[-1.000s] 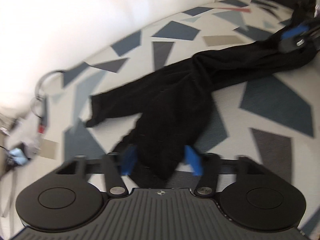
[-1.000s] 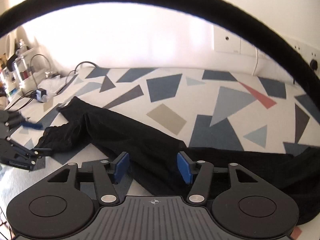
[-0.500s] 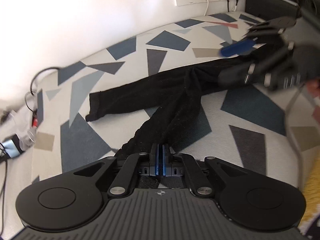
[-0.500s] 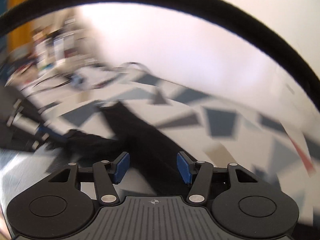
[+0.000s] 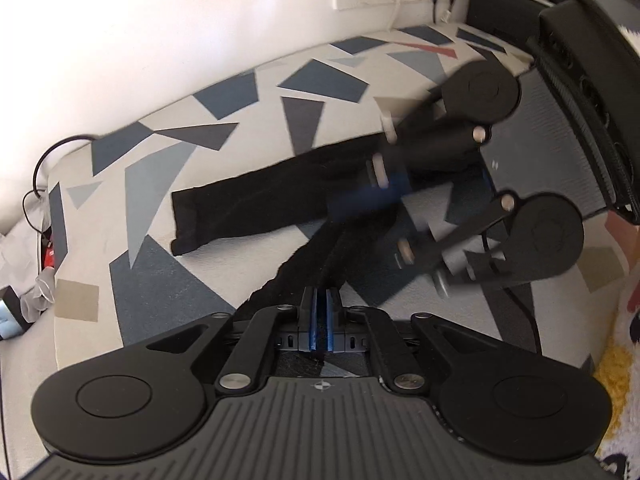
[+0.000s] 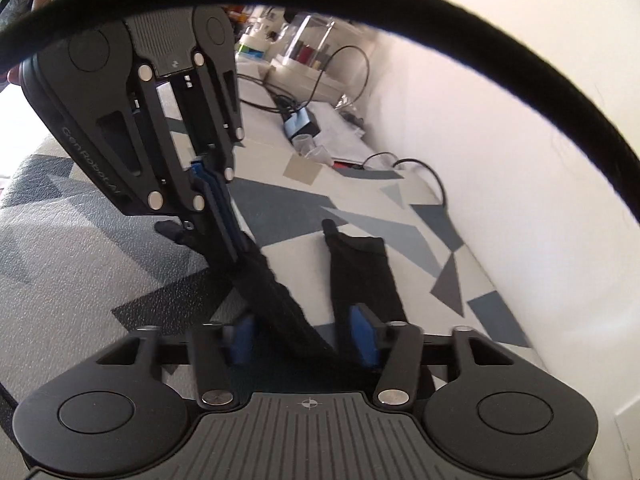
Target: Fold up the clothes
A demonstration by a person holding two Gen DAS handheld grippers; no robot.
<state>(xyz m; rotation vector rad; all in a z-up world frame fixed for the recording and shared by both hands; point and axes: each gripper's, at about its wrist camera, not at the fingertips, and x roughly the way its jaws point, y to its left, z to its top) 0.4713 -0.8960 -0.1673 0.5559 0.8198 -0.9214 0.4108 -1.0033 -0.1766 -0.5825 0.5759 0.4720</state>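
My left gripper (image 5: 319, 320) is clenched on the end of one leg of the black trousers (image 5: 256, 204), lifting that strip off the patterned bed (image 5: 160, 280). The other leg lies flat toward the wall. My right gripper (image 6: 306, 338) is closing, its blue pads (image 6: 362, 334) not yet pressing, with the raised leg running between them and the flat leg just beside the right-hand pad.

The main risk I see is the right gripper biting the wrong cloth. Both legs converge under the pads, so it may catch both, or only a thin edge, and then the fold drags the whole garment crooked. The raised strip also looks twisted; if I fold from here, the twist gets locked in.

The left hold is narrow, on the very hem, so a hard pull from the right side could slip it free. The two grippers are close together as well, and could knock into each other.
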